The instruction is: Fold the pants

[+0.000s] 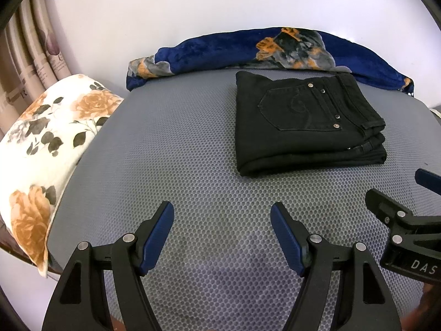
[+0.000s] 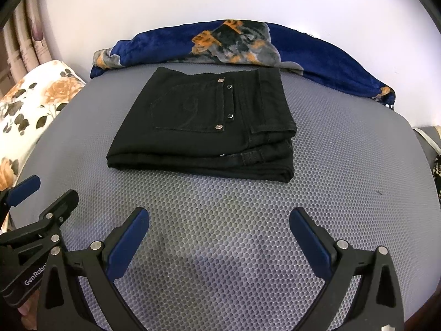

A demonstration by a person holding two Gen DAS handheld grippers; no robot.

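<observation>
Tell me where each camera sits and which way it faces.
Left wrist: on the left claw, low over the mat, facing the pants; its open fingers and the right claw show.
Right wrist: on the right claw, same direction; the left claw shows.
Shared: pants, mat, blanket, pillow.

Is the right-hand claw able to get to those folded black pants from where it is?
Probably yes. The right gripper is open and empty, the folded black pants lie straight ahead, and only bare grey mat lies between them.
</observation>
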